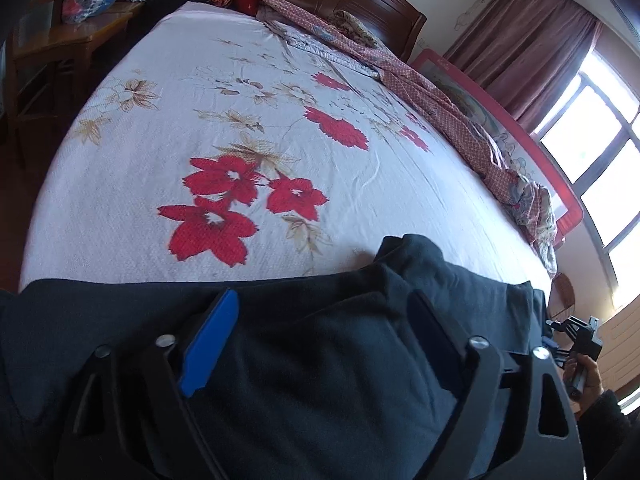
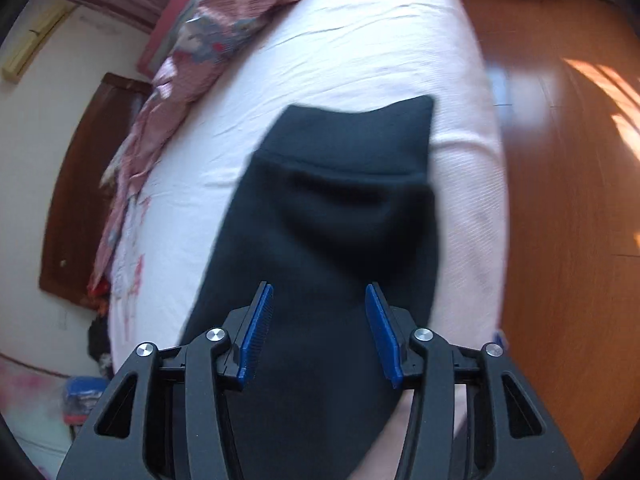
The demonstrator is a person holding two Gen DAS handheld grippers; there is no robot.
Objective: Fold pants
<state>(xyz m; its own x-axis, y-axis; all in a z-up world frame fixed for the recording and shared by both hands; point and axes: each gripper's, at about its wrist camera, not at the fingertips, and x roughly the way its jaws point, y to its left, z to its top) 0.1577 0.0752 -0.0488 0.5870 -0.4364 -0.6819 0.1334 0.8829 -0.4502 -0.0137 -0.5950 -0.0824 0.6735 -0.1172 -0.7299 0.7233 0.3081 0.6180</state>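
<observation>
Looking along both tools, I see the dark pants [image 2: 328, 216] lying on the bed [image 1: 240, 128] near its edge, already doubled into a thick stack. My left tool [image 1: 320, 344] stands released, its 2 fingers straddling the cloth without pinching it. My right tool [image 2: 320, 328] also stands released over the narrower end, pads clear of the fabric. I judge this a mid-fold regrasp; next I need to clench an end and carry it across.
</observation>
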